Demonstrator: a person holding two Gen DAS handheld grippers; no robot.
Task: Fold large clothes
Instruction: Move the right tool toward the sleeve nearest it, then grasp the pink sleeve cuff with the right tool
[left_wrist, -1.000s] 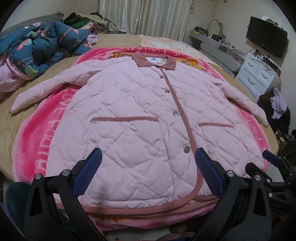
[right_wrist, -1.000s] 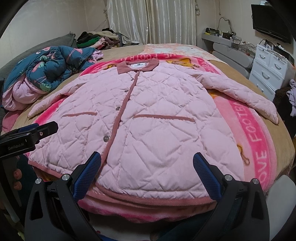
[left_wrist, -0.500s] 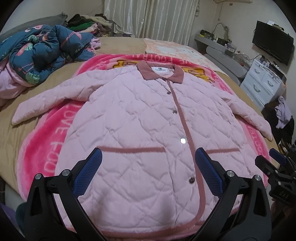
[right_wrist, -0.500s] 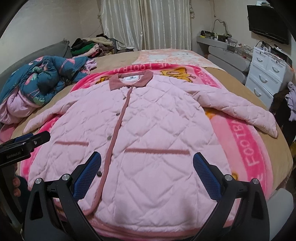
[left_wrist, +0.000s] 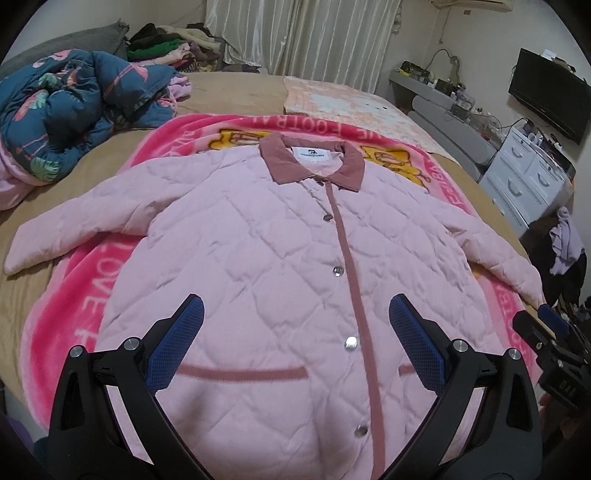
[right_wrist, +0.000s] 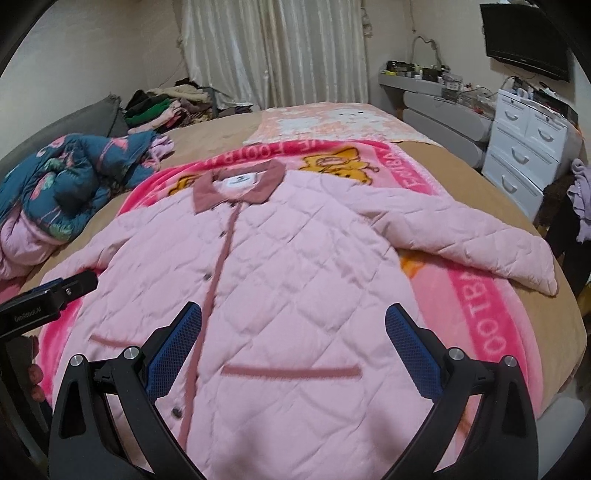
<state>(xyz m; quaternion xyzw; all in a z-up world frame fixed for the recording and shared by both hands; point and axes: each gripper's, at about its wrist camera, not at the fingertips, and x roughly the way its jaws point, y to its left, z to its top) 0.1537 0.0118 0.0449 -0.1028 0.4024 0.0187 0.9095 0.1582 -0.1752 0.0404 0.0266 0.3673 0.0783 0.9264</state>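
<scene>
Bedroom bed with a bright pink fleece blanket (left_wrist: 77, 306) carries the pale pink quilted button-front jacket (left_wrist: 266, 258), spread flat ahead of both tongs. Left gripper (left_wrist: 295, 334) and right gripper (right_wrist: 293, 332) gape wide, empty, above its lower front.

Both fisheye views are evenly and fairly dimly lit by soft indoor light with a pinkish cast. Black vignette fills the corners, and straight lines bow near the rims. The snap buttons (left_wrist: 338, 271) give small glints. A soft shadow lies at 6 o'clock on the quilted jacket (right_wrist: 280, 295), where detail is slightly blurred.
</scene>
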